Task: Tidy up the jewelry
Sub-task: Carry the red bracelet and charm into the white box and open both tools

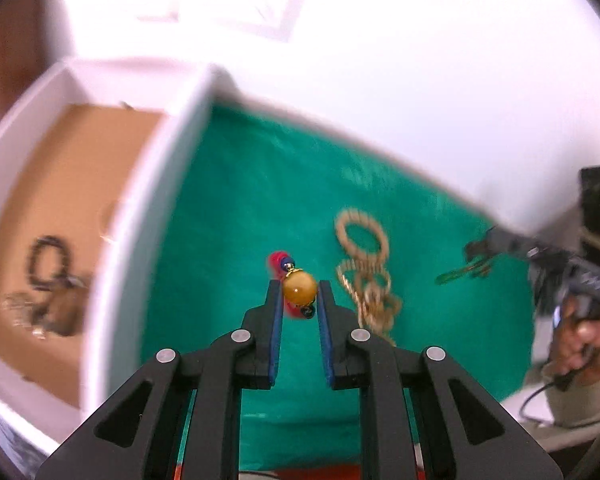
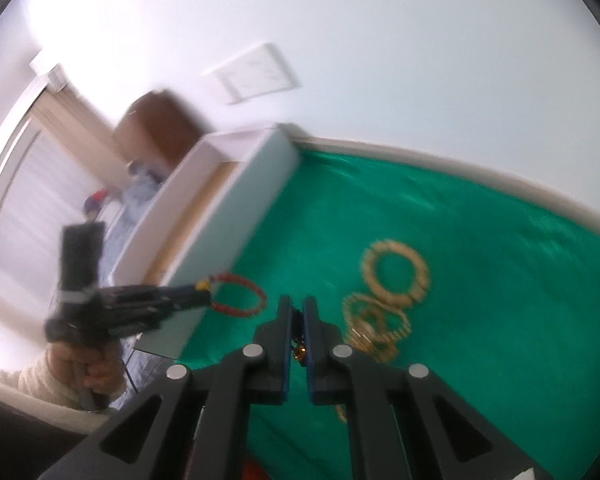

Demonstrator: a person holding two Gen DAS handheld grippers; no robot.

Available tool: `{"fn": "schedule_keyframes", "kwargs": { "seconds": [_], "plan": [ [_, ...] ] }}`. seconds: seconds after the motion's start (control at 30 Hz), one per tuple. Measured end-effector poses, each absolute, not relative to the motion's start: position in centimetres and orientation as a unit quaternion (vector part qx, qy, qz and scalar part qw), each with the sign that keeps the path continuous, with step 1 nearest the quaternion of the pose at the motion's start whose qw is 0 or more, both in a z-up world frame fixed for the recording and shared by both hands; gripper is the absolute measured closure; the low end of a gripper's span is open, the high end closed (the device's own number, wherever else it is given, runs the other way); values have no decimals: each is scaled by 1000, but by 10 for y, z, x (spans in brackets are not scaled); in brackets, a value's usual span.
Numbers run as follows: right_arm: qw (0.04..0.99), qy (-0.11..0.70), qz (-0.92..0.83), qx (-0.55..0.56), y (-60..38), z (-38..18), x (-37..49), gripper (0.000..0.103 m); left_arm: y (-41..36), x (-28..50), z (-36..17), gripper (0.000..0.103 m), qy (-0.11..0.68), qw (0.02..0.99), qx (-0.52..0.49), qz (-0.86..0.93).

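My left gripper (image 1: 299, 286) is shut on the red bead bracelet (image 1: 298, 292), its big amber bead between the fingertips, held above the green cloth (image 1: 240, 208). In the right wrist view the bracelet (image 2: 238, 294) hangs from that gripper (image 2: 204, 294) next to the white box (image 2: 236, 204). My right gripper (image 2: 296, 304) is nearly closed on a small dark and gold piece (image 2: 299, 350). In the left wrist view a green ring (image 1: 458, 274) hangs from its tips (image 1: 476, 252). Gold bangles (image 1: 364, 268) lie on the cloth.
The white box (image 1: 148, 200) at the left has a brown floor holding a dark bead bracelet (image 1: 50, 262) and a pale metal piece (image 1: 24, 312). A white wall stands behind the cloth. The gold bangles (image 2: 388, 292) lie right of my right gripper.
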State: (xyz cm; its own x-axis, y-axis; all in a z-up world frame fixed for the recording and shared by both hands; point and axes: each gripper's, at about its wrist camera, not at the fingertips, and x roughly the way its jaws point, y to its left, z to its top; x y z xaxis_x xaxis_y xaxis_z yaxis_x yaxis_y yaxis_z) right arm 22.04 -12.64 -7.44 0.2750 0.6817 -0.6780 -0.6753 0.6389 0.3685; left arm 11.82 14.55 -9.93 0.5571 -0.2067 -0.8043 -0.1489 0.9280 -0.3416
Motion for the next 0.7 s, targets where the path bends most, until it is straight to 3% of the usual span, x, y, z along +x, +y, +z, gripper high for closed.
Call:
{"fn": "schedule_keyframes", "kwargs": {
  "seconds": [0.17,0.33,0.53,0.7],
  "plan": [
    [772,392,498,-53,-43,-37,217,97,214,79,-50,88,422,877,-221,57],
    [734,354,570,-103,48,-14,199,97,276,48,-40,88,408,869,-242,145],
    [668,356,635,-156,148,-26,165,97,339,24,-76,88,433,832,-268,220],
    [614,396,656,-191,205,-73,134,97,364,21,-125,88,464,801,-293,240]
  ]
}}
